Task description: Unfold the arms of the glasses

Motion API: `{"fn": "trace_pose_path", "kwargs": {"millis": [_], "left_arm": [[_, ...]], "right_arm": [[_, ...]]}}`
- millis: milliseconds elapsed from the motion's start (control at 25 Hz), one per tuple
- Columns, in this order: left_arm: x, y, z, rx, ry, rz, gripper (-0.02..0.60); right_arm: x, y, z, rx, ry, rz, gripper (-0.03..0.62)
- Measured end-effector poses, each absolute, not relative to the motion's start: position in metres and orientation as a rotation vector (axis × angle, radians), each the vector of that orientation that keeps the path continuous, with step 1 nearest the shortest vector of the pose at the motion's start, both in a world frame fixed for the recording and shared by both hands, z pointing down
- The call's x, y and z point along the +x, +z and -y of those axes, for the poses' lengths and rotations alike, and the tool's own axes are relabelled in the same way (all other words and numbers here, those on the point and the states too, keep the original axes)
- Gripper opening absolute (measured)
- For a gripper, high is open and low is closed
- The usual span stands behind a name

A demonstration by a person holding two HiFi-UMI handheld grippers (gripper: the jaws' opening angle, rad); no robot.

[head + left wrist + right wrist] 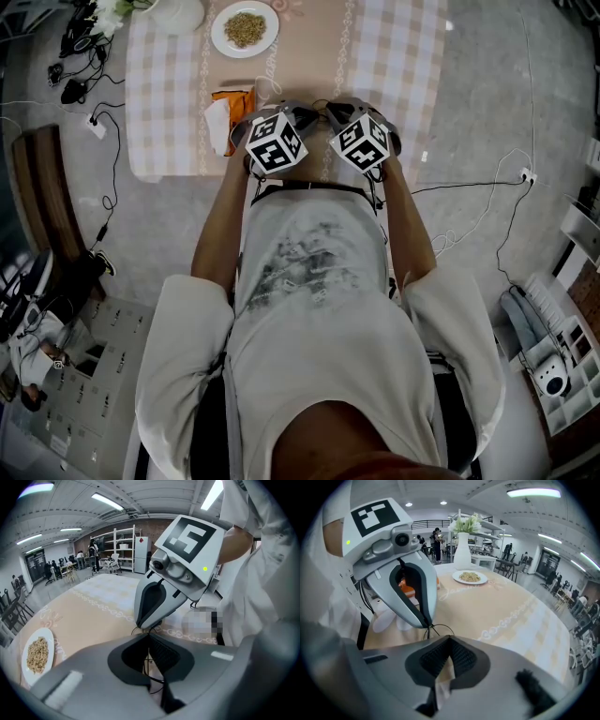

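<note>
The glasses point(146, 662) are a thin black wire frame, held between both grippers just above the near edge of the table point(309, 47). My left gripper point(149, 639) is shut, and a strand of the wire runs down through its closed jaws. My right gripper point(449, 641) is shut too, its tip meeting the left gripper point(426, 623) nose to nose. A wire loop of the glasses point(440, 625) curls between the two tips. In the head view both marker cubes sit side by side, and the grippers themselves hide the glasses.
A white plate of food point(245, 28) sits at the far side of the checked cloth, with a white vase point(461, 550) of flowers beside it. An orange packet point(236, 105) and a white tissue point(217, 122) lie left of the grippers. Cables trail on the floor point(94, 122).
</note>
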State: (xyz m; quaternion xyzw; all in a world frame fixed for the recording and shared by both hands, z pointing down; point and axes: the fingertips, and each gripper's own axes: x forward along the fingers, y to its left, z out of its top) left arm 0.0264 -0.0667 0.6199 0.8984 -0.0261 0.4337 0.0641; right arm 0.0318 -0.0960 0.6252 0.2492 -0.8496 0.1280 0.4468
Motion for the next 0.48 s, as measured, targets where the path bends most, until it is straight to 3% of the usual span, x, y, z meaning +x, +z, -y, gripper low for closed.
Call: {"fn": "trace_pose_path", "kwargs": {"millis": [480], "left_arm": [[0.023, 0.608, 0.058, 2.759, 1.286, 0.090, 0.015]], "right_arm": [[0.032, 0.625, 0.097, 0.656, 0.321, 2.091, 0.017]]}}
